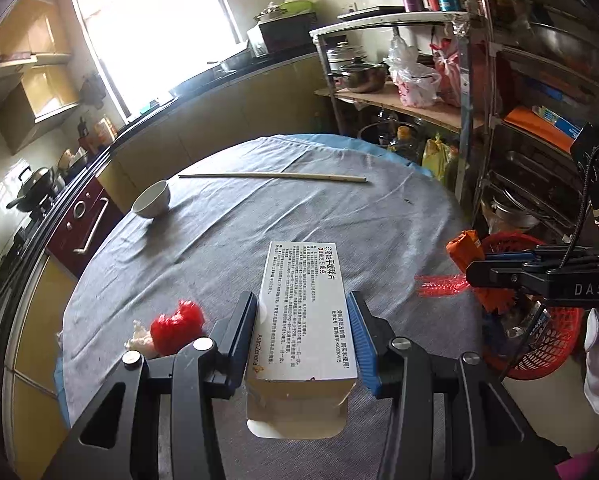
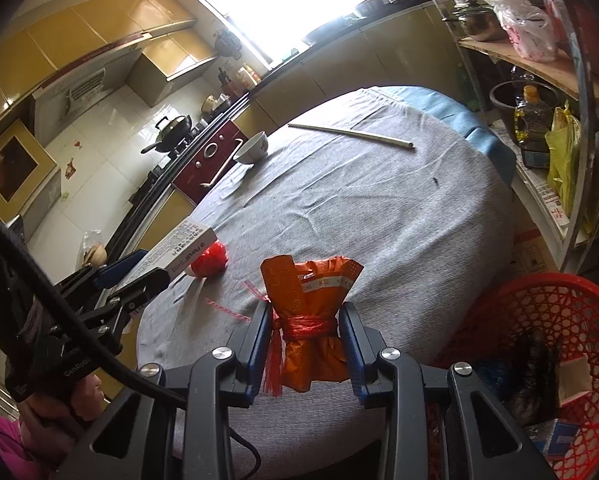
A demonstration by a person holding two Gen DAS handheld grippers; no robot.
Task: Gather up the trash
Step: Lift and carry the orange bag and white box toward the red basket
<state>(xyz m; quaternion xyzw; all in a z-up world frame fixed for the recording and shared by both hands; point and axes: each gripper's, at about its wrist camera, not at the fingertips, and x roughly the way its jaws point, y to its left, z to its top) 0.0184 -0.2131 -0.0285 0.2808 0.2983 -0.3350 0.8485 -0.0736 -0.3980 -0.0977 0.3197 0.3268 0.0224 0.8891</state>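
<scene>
With left tongs pinching the medicine box and right tongs gripping the orange packet, both should be travelling over the red basket rim before releasing.

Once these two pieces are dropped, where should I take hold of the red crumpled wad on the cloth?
Take the red wad across its rounded middle, coming down from above. It is a loose, squashable ball lying flat on the grey cloth, so a top pinch should bite. Its side by the white tissue scrap looks touching, so close the tool along that seam, probably avoiding the tissue.
</scene>
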